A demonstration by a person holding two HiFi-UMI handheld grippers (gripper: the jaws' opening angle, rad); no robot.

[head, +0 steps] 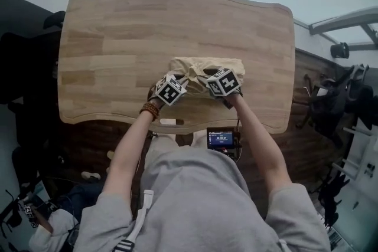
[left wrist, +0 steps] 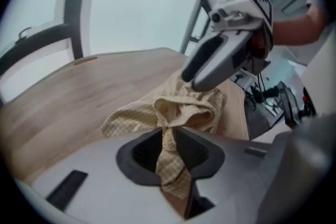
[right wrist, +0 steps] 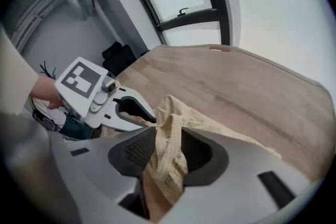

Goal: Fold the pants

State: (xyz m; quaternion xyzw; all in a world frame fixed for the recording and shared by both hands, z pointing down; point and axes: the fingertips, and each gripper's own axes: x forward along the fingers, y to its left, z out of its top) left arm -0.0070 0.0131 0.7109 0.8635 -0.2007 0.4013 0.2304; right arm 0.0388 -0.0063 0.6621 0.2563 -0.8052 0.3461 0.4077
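The pants, pale yellow checked cloth, lie bunched in a small heap on the wooden table, close to its near edge. Both grippers meet at the heap's near side. My left gripper pinches a gathered strip of the cloth between its jaws. My right gripper has a thicker fold of the pants filling the gap between its jaws. In the left gripper view the right gripper hangs just above the heap. In the right gripper view the left gripper touches the cloth's left side.
A small device with a lit screen is mounted below the table's near edge. Dark chairs and gear stand on the floor at the right and left. Bare wood stretches behind and to both sides of the heap.
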